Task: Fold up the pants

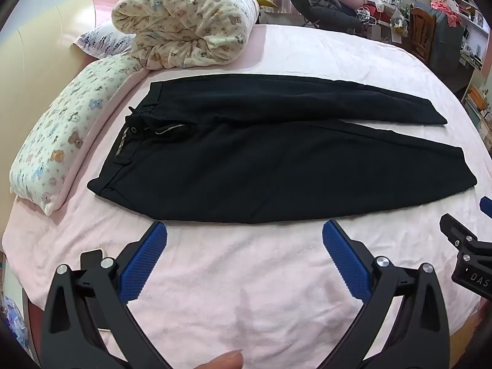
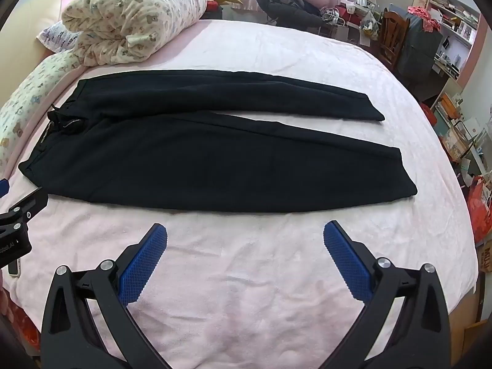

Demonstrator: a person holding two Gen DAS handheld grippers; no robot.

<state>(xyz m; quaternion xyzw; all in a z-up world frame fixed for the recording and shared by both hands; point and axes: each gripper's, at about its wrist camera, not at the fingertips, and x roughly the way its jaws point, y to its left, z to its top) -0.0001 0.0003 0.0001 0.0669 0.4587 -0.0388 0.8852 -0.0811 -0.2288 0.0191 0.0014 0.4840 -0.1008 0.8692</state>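
Black pants [image 1: 261, 150] lie flat across the pink bed, waistband and open zipper [image 1: 169, 129] at the left, both legs running right and slightly apart at the cuffs. They also show in the right wrist view [image 2: 215, 153]. My left gripper [image 1: 244, 233] is open and empty, hovering just short of the pants' near edge. My right gripper [image 2: 245, 233] is open and empty, also just short of the near edge, further toward the cuffs. Part of the right gripper shows at the left view's right edge [image 1: 464, 246].
A pink blanket [image 1: 246, 292] covers the bed. A folded bear-print quilt [image 1: 184, 21] and a matching pillow [image 1: 61, 141] lie at the head, left. A wooden chair [image 2: 395, 37], shelves and clutter stand beyond the bed's far right side.
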